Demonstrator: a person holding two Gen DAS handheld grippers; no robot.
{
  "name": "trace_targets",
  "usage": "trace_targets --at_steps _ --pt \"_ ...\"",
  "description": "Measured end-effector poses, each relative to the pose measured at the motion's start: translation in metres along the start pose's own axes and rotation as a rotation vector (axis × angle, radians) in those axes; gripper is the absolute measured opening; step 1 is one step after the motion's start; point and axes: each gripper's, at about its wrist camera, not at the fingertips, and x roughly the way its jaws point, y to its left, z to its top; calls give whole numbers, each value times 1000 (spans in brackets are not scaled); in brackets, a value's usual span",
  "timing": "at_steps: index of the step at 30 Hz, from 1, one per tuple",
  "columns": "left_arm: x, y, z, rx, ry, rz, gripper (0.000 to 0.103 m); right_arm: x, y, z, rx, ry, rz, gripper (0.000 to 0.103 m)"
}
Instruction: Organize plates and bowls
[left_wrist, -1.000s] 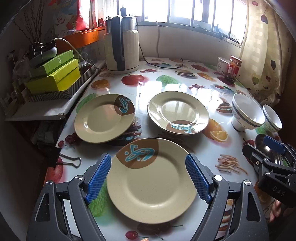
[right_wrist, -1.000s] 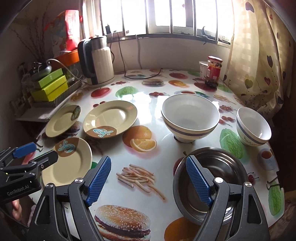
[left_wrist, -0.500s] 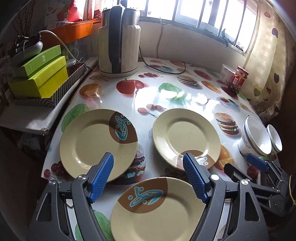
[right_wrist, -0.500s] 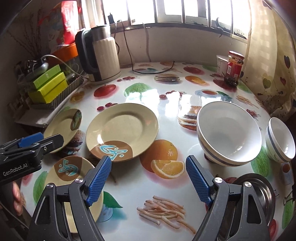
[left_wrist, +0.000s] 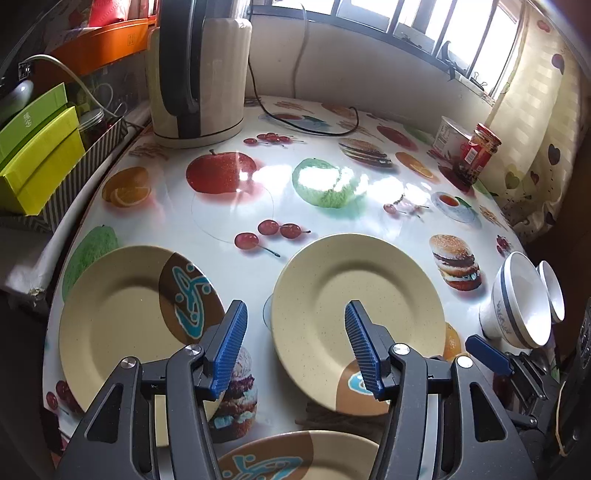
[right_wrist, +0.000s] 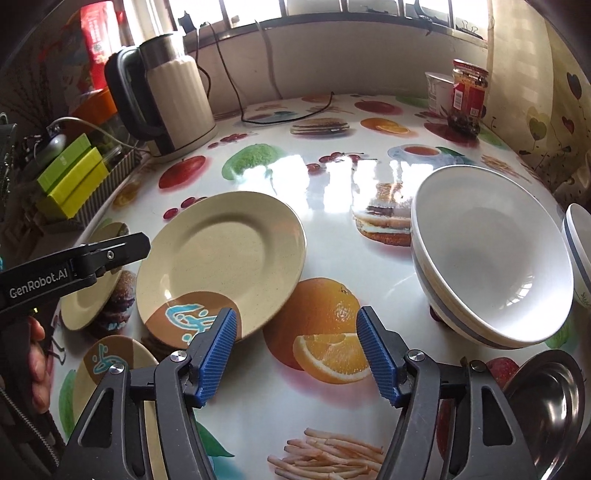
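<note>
— While the fruit-printed surface (left_wrist: 332, 221) fills both views, what sits ahead of each gripper?

— Ahead of the right gripper (right_wrist: 295, 354), to its right, stands the big white bowl (right_wrist: 491, 266); a steel bowl (right_wrist: 546, 398) lies beside its right finger. The middle plate (left_wrist: 354, 295) lies under the left gripper (left_wrist: 295, 347), with the left plate (left_wrist: 122, 314) off its left finger and a third plate (left_wrist: 295, 458) below it.

— And the jaws?

— Both pairs have just been closing, yet stand apart, gripping nothing; the middle plate's edge shows between the left pair.
</note>
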Motion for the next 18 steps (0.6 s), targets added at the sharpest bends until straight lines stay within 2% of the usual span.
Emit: trace_targets --at_steps 4,18 --pt "12 3 7 -15 27 1 51 8 -4 4 17 3 13 64" --pt "34 9 16 -42 72 4 51 22 -4 13 39 9 44 52"
